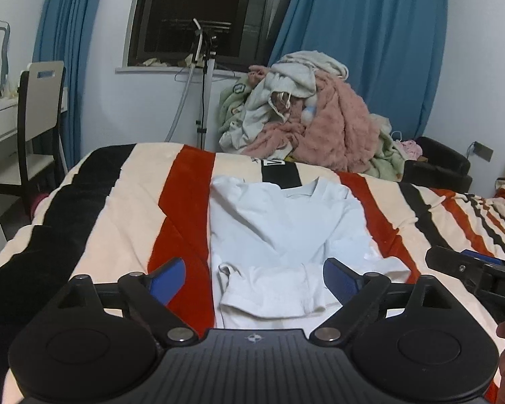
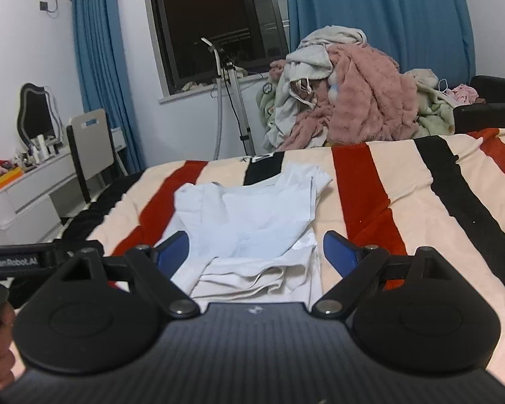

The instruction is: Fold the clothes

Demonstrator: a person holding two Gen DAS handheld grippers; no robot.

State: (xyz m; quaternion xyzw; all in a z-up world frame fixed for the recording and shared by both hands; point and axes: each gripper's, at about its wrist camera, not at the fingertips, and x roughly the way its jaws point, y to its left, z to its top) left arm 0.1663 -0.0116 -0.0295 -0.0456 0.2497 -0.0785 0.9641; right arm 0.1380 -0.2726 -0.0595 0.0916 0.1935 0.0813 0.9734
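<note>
A pale blue-white shirt (image 1: 279, 235) lies partly folded on the striped blanket (image 1: 118, 208), its near part doubled over itself. My left gripper (image 1: 254, 279) hovers over the shirt's near edge with its blue-padded fingers spread wide and nothing pinched between them. In the right wrist view the same shirt (image 2: 252, 222) shows with its folded hem nearest the camera. My right gripper (image 2: 256, 252) also stands open above that hem, touching no cloth. The right gripper's black body (image 1: 471, 269) pokes in at the right edge of the left wrist view.
A heap of pink, white and green clothes (image 1: 313, 114) sits beyond the bed's far edge. A tripod stand (image 1: 203, 77) is under the dark window. A chair (image 1: 40, 114) and white dresser (image 2: 27, 188) stand to the left. A dark armchair (image 1: 437, 161) is at the right.
</note>
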